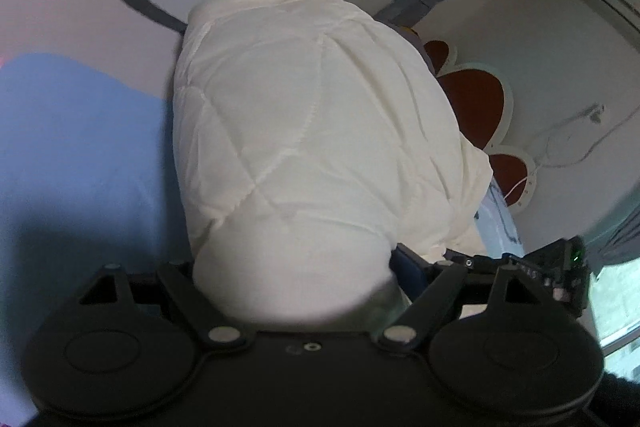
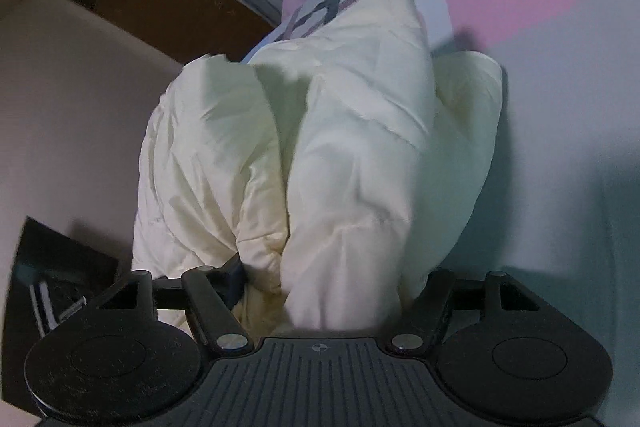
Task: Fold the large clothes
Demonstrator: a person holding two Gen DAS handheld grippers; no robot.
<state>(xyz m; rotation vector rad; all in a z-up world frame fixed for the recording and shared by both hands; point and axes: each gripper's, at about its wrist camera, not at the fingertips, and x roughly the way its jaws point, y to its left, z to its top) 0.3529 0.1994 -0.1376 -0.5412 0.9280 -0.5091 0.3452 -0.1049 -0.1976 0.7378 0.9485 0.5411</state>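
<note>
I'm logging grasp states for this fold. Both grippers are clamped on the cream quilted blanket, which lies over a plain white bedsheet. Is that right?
Not quite: the bedsheet is not plain white. The left wrist view shows it patterned in pink and blue blocks with dark outlines, and the right wrist view shows pink too. The rest stands: the left gripper and the right gripper each have the cream quilted blanket bunched between their fingers.

Each view is taken from just behind its own gripper, along the fingers, at very close range. The left wrist view is filled at centre by the white quilt [image 1: 316, 131], with the patterned bedsheet [image 1: 72, 75] at left and a wall at right. In the right wrist view the same quilt [image 2: 320, 147] and bedsheet [image 2: 560, 107] are shared, the sheet lying at right, a wall at left.
</note>
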